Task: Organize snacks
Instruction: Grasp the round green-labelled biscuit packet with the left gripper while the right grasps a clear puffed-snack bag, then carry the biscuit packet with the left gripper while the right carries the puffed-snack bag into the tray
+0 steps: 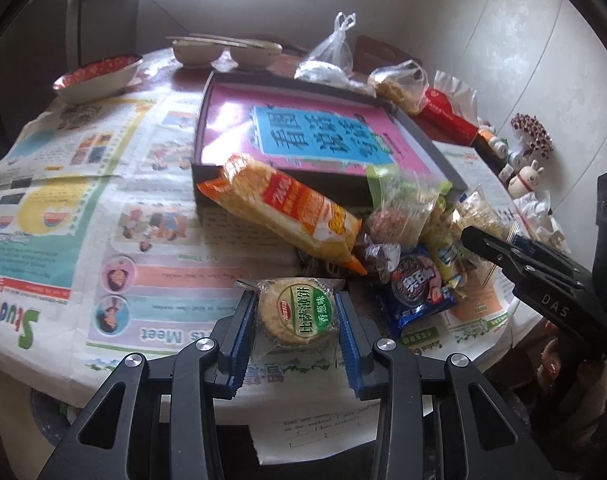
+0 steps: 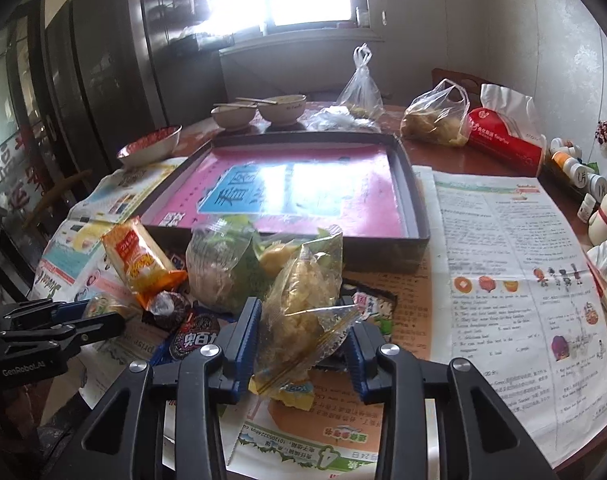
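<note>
While both claws sit at the near edge of the snack pile, each already has a packet clamped. Left gripper [image 1: 295, 316] is clenched on the round cracker pack [image 1: 296, 312], blue pads pressing its two sides; the pack sits just in front of the pile, well short of the shallow box [image 1: 443, 156]. Right gripper [image 2: 303, 340] grips the clear bag of yellow puffs [image 2: 303, 300] by its lower half, the bag standing up between the pads, on the near side of the box.

Rest of the pile lies against the box's near wall: orange cracker sleeve [image 1: 287, 208] leaning on the rim, green-edged bag [image 1: 403, 204], blue cookie packet [image 1: 419, 288]. Box interior shows only the pink printed sheet [image 1: 231, 120], no snacks in it yet. Newspaper [image 1: 63, 200] covers the table around the box.

Handling judgement: all light. Cracker pack is stiff in the middle but brittle, slick film, so take it across the disc, not by the crimped edges, and squeeze gently. Puff bag is soft, airy, crushable, and crinkly film can slip; holding low on the filled part looks fine, though a sealed end would spare the contents. Orange sleeve is long, semi-rigid, best taken mid-length. Likely next: lift both over the near wall into the box.
</note>
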The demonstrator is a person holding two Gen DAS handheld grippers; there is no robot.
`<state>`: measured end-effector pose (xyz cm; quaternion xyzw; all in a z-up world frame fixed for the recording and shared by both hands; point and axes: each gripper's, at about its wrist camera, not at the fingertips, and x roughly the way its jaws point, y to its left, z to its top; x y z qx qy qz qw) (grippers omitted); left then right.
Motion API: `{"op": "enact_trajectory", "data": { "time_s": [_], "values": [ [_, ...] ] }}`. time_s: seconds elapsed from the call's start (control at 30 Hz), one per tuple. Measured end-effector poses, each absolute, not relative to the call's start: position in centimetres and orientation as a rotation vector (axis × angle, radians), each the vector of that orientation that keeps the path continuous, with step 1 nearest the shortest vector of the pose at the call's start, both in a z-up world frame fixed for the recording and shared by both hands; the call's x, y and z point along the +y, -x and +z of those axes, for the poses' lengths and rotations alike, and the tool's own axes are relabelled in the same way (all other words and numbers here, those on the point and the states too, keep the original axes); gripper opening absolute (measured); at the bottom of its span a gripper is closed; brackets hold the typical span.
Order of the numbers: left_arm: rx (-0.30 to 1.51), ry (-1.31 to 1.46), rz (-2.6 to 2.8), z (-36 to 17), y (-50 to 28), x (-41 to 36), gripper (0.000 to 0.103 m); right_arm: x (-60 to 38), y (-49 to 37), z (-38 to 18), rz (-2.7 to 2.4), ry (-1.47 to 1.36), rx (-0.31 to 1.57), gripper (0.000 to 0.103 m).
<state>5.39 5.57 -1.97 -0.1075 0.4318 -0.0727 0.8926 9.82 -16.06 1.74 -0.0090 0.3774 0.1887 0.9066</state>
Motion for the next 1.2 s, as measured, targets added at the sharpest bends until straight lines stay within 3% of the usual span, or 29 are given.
{"op": "enact_trajectory", "data": {
  "time_s": [1.2],
  "values": [
    [0.742,0.257,-0.129,4.5,-10.5,6.9,0.040,-17.0,-13.6,5.5,0.423,-0.085,0.693,0.034]
  ]
}}
